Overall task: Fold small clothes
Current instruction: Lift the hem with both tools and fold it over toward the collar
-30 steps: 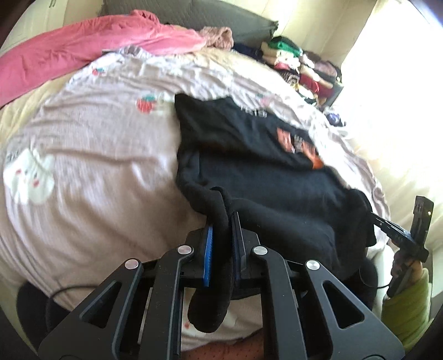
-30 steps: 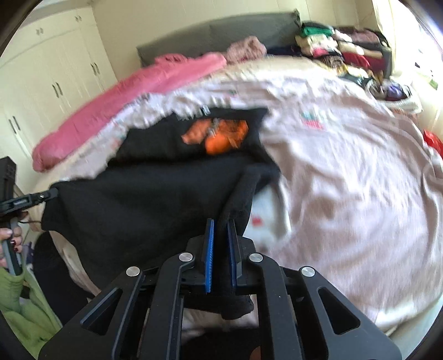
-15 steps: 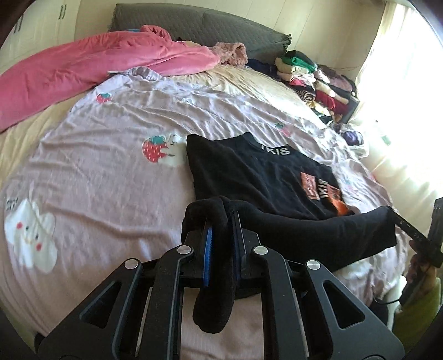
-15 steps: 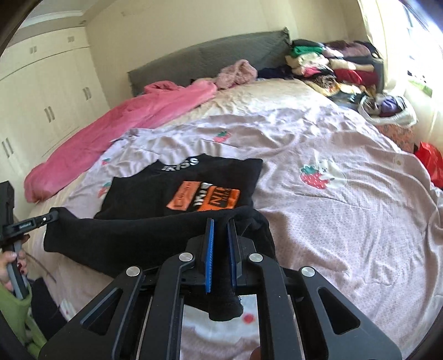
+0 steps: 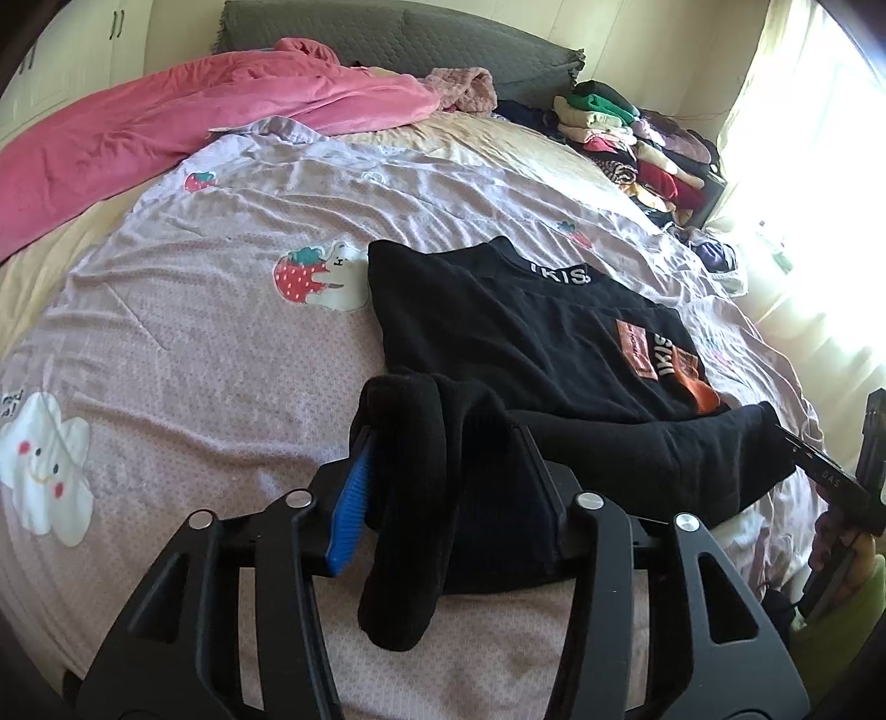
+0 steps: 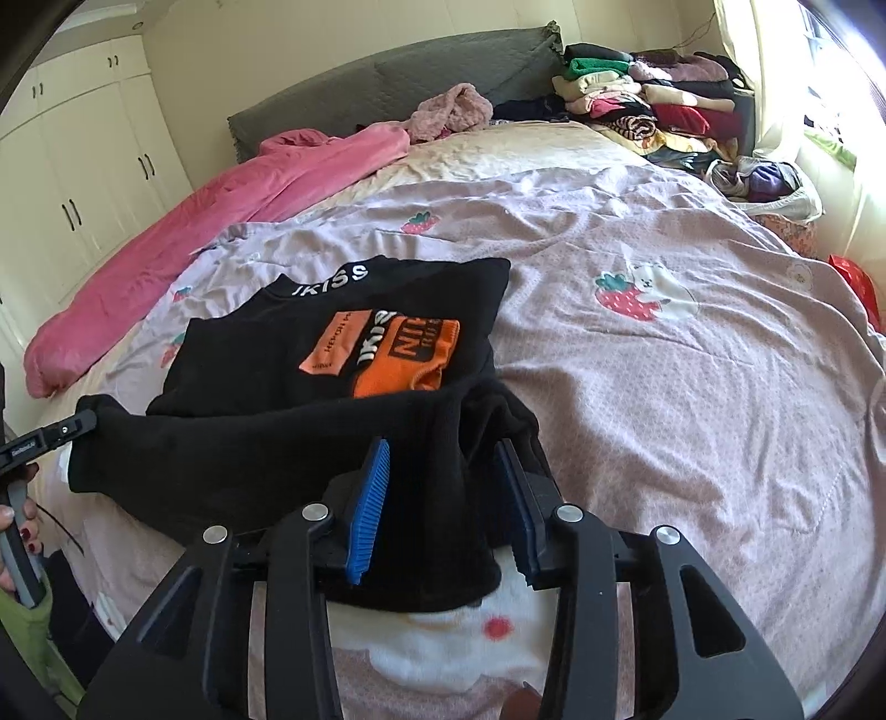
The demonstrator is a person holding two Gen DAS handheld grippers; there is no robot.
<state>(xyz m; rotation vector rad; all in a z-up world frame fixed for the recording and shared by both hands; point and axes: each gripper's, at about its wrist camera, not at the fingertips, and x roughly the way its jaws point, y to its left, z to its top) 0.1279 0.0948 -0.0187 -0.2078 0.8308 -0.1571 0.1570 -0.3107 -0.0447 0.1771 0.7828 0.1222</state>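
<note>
A black sweater [image 5: 526,332] with an orange patch lies flat on the bed, collar away from me. Its lower hem is folded up over the body. My left gripper [image 5: 443,448] is at the hem's left corner. Its jaws are opening, and a roll of black fabric hangs loose between them. In the right wrist view the sweater [image 6: 266,354] fills the middle. My right gripper [image 6: 443,459] is at the hem's right corner, jaws opening, with fabric slack between the blue pads [image 6: 368,498]. The pads press on nothing.
The pink strawberry-print sheet [image 5: 194,360] covers the bed. A pink blanket [image 5: 166,127] lies along the far left. Stacked folded clothes [image 5: 626,138] sit at the far right by the grey headboard [image 5: 387,33]. White wardrobes [image 6: 83,166] stand to the left.
Both grippers carried the hem forward over the sweater's body and set it down. Both sets of jaws, earlier shut on the black fabric, have spread apart.
</note>
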